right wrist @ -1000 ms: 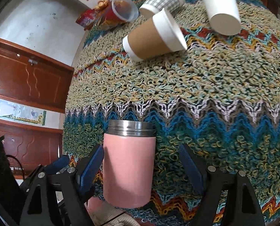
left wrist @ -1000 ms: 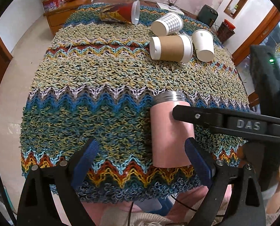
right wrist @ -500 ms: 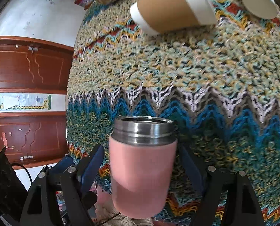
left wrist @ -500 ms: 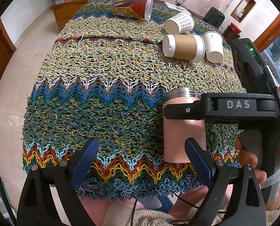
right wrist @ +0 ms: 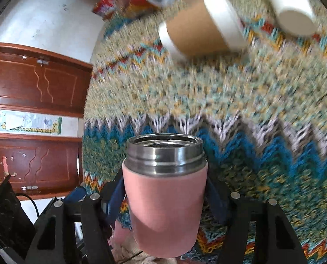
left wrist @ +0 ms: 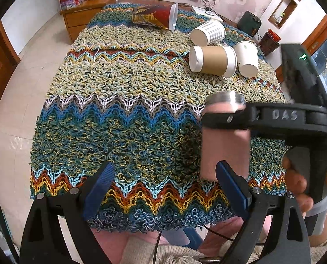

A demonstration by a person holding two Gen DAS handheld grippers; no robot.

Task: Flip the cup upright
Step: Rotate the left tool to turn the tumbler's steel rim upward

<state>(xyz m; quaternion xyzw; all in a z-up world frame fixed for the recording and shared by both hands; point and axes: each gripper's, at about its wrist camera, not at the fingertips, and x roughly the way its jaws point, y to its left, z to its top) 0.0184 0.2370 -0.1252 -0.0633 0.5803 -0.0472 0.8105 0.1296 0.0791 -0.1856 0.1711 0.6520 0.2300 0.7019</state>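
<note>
Low in the right wrist view, the right gripper (right wrist: 164,200) has closed its fingers on the pink cup (right wrist: 164,200); a second ago they stood spread either side. The cup now hangs lifted off the knitted cloth (right wrist: 262,101), steel mouth up, so setting it upright remains. The left gripper (left wrist: 163,182) idles, fingers spread. Paper cups (left wrist: 213,61) lie far, upper right.
</note>
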